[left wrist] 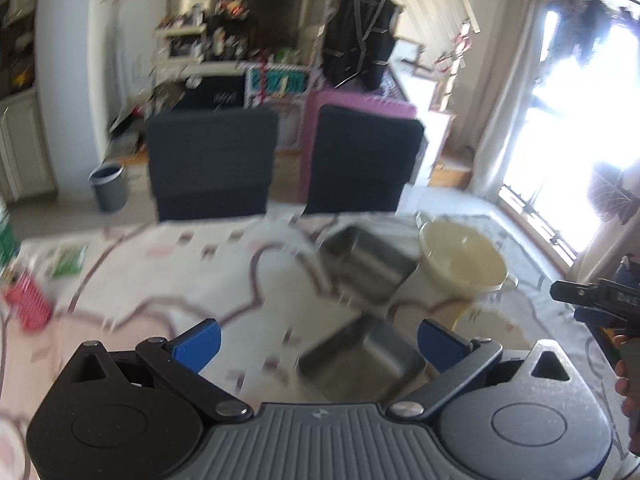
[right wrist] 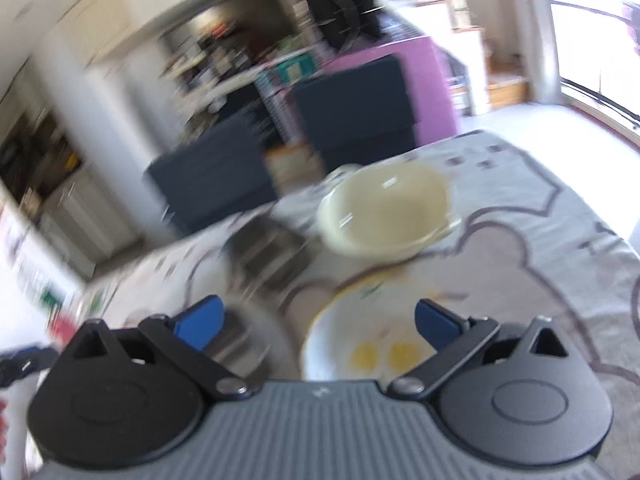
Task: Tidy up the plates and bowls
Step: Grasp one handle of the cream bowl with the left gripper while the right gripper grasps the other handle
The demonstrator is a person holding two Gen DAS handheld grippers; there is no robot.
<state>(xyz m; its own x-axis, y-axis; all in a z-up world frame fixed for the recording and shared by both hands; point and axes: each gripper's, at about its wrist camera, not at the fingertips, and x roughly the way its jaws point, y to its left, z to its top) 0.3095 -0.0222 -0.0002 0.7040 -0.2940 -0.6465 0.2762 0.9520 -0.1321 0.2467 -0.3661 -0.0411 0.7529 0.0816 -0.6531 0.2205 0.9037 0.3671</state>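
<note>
My left gripper (left wrist: 318,340) is open, its blue pads wide apart above the table, nothing between them. Just below it lies a square steel tray (left wrist: 360,360). A second steel tray (left wrist: 370,264) sits farther back, beside a cream bowl with handles (left wrist: 464,264). My right gripper (right wrist: 318,326) is open too and holds nothing. Under it lies a white plate with yellow lemon prints (right wrist: 372,344). The cream bowl (right wrist: 386,212) stands beyond the plate, and a steel tray (right wrist: 272,252) shows blurred at its left. The right gripper's tip (left wrist: 584,292) enters the left wrist view at the right edge.
The table wears a pale cloth with bear outlines (left wrist: 168,280). Two dark chairs (left wrist: 212,164) stand at the far side. A red ribbed item (left wrist: 30,304) and a green packet (left wrist: 70,260) lie at the left. A grey bin (left wrist: 109,186) stands on the floor.
</note>
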